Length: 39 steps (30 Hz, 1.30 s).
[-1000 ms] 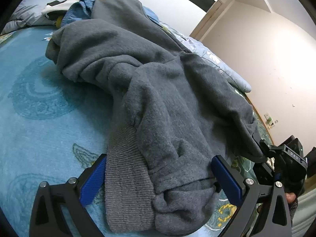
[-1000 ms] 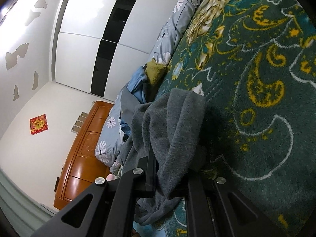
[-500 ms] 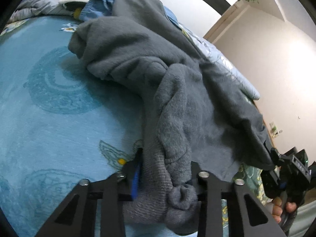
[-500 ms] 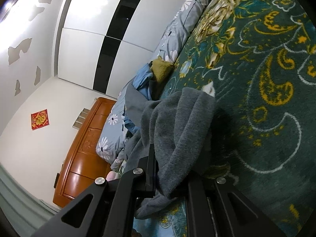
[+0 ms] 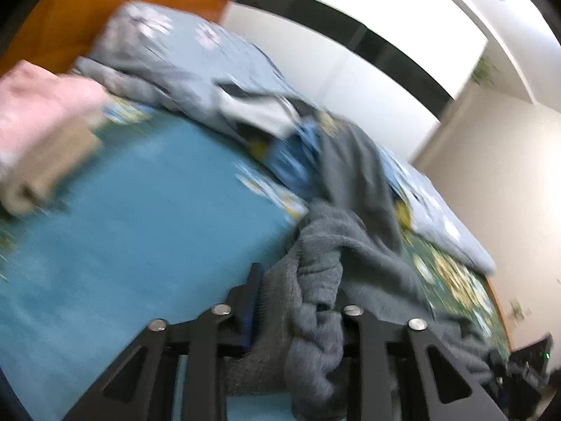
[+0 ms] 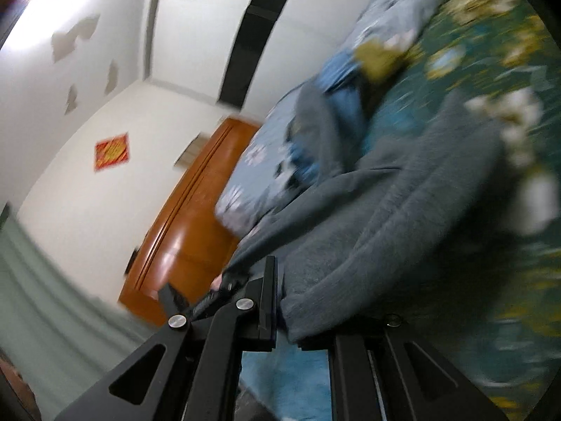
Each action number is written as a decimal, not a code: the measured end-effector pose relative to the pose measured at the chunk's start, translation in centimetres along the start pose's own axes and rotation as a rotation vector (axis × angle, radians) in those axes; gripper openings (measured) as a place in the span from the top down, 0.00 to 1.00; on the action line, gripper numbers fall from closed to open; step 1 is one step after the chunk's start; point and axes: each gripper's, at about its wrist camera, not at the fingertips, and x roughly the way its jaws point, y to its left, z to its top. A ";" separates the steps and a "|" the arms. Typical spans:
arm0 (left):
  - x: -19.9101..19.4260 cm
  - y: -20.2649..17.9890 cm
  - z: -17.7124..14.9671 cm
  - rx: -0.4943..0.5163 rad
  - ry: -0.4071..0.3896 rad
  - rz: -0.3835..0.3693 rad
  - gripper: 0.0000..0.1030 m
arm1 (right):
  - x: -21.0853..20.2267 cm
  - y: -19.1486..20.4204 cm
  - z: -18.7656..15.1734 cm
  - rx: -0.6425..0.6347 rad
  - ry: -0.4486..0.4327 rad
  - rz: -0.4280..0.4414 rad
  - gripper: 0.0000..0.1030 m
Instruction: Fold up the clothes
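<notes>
since a second ago my left tongs [image 5: 298,319] went from wide open around the ribbed cuff to clamped on it, and both cameras have swung up and gone blurry, so both ends of the garment are coming off the bed now. headboard and pink pile only show in the left view now, weren't there before.

left tongs: nearly closed, pinching a bunched end of the grey fleece sweater [image 5: 350,231], fabric wadded between the two fingers. right tongs [image 6: 305,312]: narrow gap, gripping another edge of the same grey fleece sweater [image 6: 403,217], same hold as half a second back.

where it is: sweater hangs between my two tongs, the middle sagging onto the teal bedspread [image 5: 140,238]. its far end drapes over a heap of other clothes [image 5: 280,119] by the floral quilt [image 5: 182,56]. a pink folded stack [image 5: 38,105] sits at the left, near the wooden headboard [image 5: 105,7].

key relation: long axis runs from left tongs away and to the right, toward the right tongs, whose body shows at the left view's lower right edge. each hand holds one end. my read: stretching it flat means pulling the two apart along that axis. can't tell from blur whether the far end is free of the heap.
</notes>
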 end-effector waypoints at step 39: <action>-2.7 13.8 -3.1 -0.155 -0.017 0.185 0.29 | 7.9 -7.7 9.9 0.095 0.080 -0.512 0.74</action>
